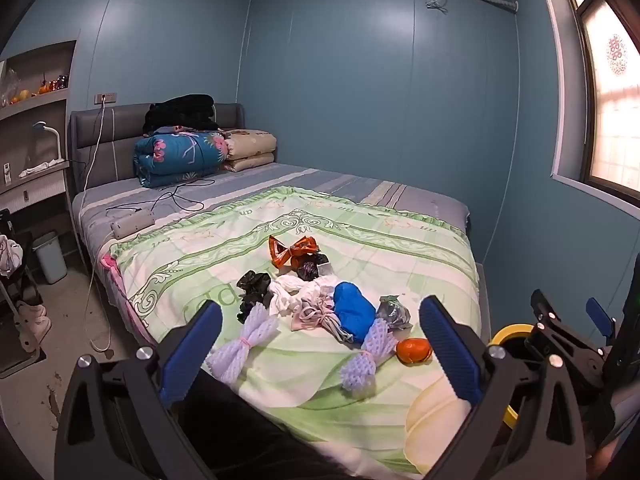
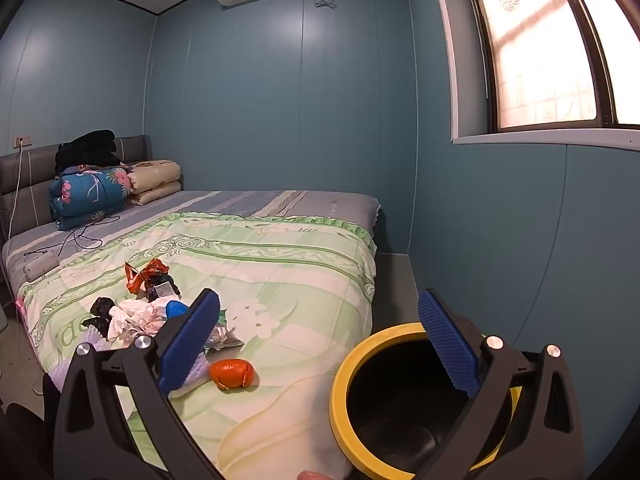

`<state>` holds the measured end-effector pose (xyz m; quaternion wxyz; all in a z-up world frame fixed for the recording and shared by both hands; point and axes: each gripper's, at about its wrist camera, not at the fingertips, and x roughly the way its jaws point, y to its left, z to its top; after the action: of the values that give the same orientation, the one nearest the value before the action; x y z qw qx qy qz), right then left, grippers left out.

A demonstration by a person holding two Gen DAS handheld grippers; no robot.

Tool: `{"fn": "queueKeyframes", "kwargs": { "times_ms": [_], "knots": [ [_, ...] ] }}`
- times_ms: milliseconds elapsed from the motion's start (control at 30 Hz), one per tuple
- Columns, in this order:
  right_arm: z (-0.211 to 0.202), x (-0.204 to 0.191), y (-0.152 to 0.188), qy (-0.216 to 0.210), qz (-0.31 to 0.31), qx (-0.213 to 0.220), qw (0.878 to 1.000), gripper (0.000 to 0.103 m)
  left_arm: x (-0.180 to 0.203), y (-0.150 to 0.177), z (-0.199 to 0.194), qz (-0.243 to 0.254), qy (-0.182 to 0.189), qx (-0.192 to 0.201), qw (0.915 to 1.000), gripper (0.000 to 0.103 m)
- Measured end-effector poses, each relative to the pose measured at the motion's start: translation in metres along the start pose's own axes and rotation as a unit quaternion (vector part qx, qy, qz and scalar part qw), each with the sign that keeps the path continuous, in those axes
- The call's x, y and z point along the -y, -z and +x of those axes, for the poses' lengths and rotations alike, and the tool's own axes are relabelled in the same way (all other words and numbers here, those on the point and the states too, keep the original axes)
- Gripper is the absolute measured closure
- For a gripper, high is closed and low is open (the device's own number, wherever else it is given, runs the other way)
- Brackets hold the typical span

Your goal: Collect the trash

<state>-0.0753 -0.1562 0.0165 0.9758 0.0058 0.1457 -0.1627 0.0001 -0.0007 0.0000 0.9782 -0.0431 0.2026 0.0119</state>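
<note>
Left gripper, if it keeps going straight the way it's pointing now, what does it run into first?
Probably the trash pile on the bed: the left gripper, jaws open and empty, points at the blue bag and the pale bundle beside it. Depth is hard to judge.

The trash pile (image 1: 316, 300) is crowding the quilt (image 1: 400, 240) mid-bed, pieces touching, while bare quilt is lying open toward the wall side. The yellow-rimmed bin (image 2: 360, 364) is standing unobstructed beside the bed's near corner, its mouth gaping upward.
</note>
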Motion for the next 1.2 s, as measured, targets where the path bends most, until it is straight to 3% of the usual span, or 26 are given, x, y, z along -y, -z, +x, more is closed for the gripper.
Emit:
{"fn": "queueKeyframes", "kwargs": {
  "times_ms": [1200],
  "knots": [
    [0.0014,-0.0031,0.0007,-0.002,0.002,-0.003,1.000,0.008,-0.0004,-0.0011,-0.0014,-0.003,0.000,0.002,1.0000,0.008]
  ]
}}
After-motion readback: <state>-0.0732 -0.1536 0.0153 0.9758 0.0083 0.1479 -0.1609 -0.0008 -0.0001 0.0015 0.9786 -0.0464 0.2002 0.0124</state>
